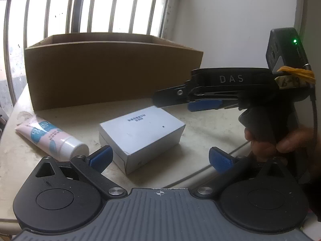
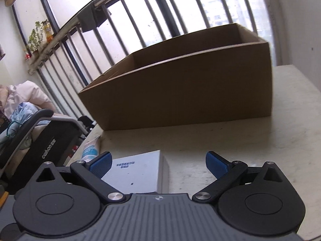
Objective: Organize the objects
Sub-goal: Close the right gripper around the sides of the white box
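Left gripper (image 1: 160,156) and right gripper (image 2: 158,161) both spread, empty; only left view shows whole tube (image 1: 51,138) beside white box (image 1: 142,134).

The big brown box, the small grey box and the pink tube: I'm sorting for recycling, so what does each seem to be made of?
The brown box looks like corrugated cardboard: matte, with a thick raw top edge. The grey box seems to be thin printed card, with folded seams and a slight sheen. The pink tube is probably soft plastic, glossy, with a hard white cap.
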The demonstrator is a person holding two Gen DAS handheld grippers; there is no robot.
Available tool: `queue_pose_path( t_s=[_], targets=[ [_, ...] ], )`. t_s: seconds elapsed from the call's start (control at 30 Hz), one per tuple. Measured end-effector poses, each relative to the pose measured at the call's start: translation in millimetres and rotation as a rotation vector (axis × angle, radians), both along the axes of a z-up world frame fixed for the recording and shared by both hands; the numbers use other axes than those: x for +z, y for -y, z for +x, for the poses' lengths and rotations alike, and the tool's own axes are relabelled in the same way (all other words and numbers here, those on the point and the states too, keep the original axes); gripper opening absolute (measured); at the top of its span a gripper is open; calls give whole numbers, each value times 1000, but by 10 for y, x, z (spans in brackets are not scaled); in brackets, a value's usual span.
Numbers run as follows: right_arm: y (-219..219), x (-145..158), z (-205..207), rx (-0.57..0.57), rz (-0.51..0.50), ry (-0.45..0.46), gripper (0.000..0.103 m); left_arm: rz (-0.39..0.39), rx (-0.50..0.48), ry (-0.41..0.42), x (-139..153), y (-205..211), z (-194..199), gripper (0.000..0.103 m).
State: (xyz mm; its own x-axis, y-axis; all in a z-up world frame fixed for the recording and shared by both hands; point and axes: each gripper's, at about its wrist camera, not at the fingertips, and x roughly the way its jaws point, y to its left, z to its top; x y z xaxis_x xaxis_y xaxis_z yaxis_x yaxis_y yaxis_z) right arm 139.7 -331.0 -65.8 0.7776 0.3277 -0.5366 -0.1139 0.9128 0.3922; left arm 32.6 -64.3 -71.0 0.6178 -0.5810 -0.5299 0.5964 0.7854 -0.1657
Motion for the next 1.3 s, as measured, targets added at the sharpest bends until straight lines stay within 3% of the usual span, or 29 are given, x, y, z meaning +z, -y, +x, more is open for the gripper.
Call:
queue_pose_path(
  t_s=[0.07,0.37,0.57,0.9,1.3],
  targets=[
    [-14,-28,28,14,4,-14,87,4,9,4,-18,24,8,102],
    [28,-162,87,97,84,-88,64,14,19,13,-37,67,-2,102],
    [91,-137,12,69,90,-93,64,32,-26,33,-47,176,-64,102],
    [365,-162,-245,-40,110,-86,64,-15,-141,10,-69,349,-51,102],
    [426,-217,-241,-54,166,-88,64,42,-125,-17,-171,426,74,99]
  ],
)
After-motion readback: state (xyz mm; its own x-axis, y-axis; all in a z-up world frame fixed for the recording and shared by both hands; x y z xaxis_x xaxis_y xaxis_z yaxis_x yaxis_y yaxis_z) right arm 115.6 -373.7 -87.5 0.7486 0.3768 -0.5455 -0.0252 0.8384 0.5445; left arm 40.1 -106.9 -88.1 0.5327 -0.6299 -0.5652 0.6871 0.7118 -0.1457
